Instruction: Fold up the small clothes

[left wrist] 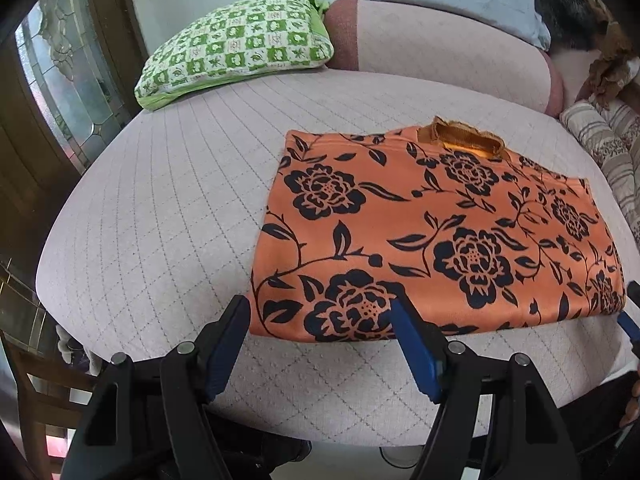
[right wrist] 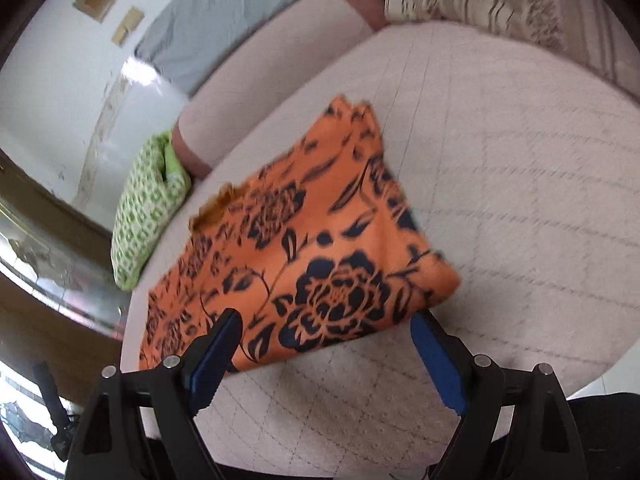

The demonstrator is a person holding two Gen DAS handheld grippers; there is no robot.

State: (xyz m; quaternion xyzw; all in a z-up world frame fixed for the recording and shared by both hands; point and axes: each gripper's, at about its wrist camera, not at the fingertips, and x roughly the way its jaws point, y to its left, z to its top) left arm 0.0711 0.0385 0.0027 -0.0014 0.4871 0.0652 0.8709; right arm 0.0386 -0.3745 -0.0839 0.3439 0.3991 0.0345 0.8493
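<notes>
Your left gripper [left wrist: 320, 312] and right gripper [right wrist: 326, 326] both hover with fingers spread apart, gripping nothing, at the near edge of the folded orange floral garment [left wrist: 436, 232] lying flat on the quilted bed [left wrist: 160, 208]

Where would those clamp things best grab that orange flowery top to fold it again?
Probably at the near corners of the orange top, coming from the front edge. It lies flat, already folded, collar at the far side, and both open grippers, left and right, face that edge.
</notes>
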